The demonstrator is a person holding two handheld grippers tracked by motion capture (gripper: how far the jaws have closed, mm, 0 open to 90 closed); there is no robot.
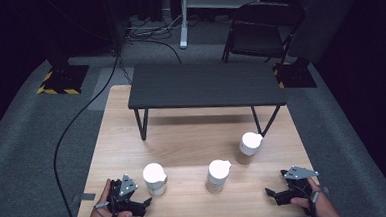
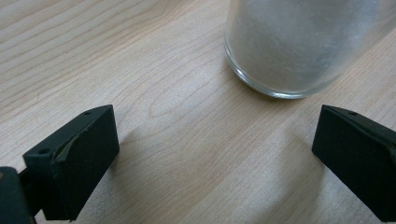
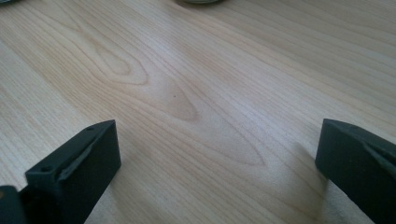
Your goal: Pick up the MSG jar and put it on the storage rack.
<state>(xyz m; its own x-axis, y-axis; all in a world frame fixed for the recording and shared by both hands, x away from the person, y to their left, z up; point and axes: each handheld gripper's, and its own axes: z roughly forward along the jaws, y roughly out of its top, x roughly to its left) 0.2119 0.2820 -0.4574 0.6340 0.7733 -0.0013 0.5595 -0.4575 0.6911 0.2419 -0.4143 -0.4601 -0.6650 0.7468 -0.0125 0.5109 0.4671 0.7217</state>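
White-lidded clear glass jar (image 2: 299, 42) stands on light wood table (image 1: 192, 138), just ahead of my left gripper (image 2: 210, 158); jaws spread, empty. Right gripper (image 3: 215, 163) likewise agape. I'd centre, then advance level.

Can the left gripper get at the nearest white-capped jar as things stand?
Probably yes. The left gripper sits open on the wooden table just short of the nearest jar; in the left gripper view the jar's base stands ahead, a little right of centre, with bare wood between.
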